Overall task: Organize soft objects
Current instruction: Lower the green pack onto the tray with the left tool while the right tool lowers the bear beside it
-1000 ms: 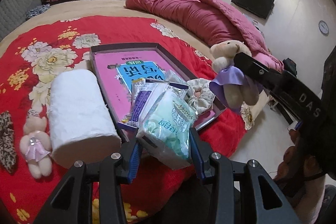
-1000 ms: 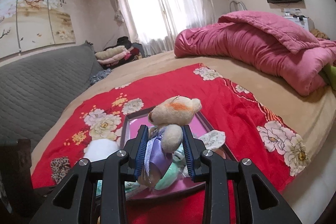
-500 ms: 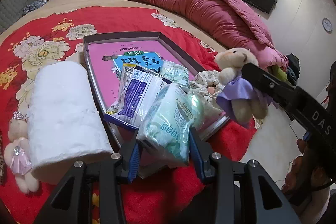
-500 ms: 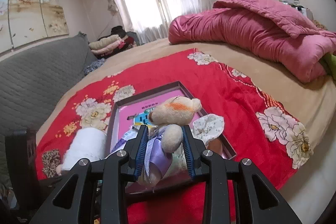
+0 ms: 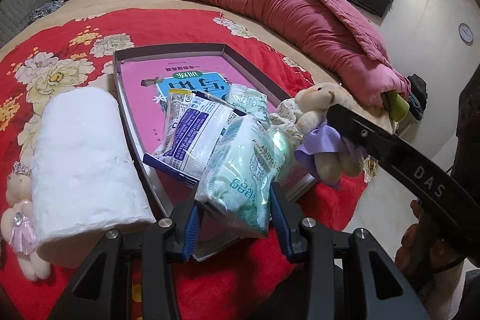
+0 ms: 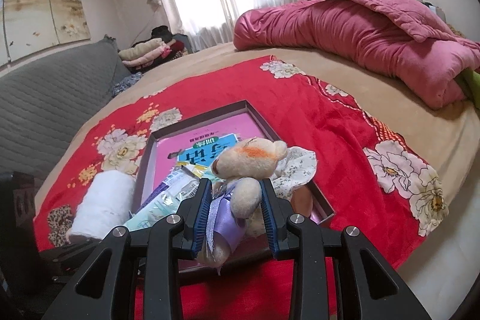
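Now both loads hang over the tray [image 5: 132, 122]: left claw [image 5: 232, 218] pinching the tissue pack [image 5: 240, 170], right claw [image 6: 235, 212] the teddy [image 6: 246, 167]; lower, then release.

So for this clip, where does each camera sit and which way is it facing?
Left wrist: on the left gripper, looking down at the tray; its fingers clamp a green tissue pack; right gripper's finger at right.
Right wrist: on the right gripper, facing the window; fingers clamp a teddy bear.
Shared: tray, teddy bear, paper roll.
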A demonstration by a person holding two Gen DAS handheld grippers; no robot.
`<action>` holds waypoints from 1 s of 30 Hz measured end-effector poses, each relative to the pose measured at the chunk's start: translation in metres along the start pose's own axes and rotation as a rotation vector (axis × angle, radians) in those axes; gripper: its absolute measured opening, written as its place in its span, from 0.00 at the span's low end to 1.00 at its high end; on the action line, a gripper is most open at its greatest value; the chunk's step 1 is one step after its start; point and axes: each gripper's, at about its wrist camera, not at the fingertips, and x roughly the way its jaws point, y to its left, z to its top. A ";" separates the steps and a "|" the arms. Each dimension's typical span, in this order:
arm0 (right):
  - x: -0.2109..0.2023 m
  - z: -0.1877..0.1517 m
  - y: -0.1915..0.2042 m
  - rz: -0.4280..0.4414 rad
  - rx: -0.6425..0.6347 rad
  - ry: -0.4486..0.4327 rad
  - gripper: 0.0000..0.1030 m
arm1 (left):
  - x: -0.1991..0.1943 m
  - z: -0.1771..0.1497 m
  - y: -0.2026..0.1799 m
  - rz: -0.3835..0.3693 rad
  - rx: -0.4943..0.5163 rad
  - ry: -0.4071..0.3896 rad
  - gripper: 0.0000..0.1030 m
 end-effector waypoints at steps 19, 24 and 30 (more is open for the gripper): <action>0.026 -0.007 -0.007 -0.046 -0.013 0.101 0.34 | 0.001 0.001 -0.002 0.007 0.009 0.005 0.42; 0.028 -0.009 -0.008 -0.044 -0.004 0.113 0.37 | 0.002 0.003 -0.004 0.016 0.019 0.005 0.42; 0.027 -0.009 -0.010 -0.075 -0.011 0.105 0.55 | 0.006 0.008 -0.009 0.034 0.042 0.003 0.42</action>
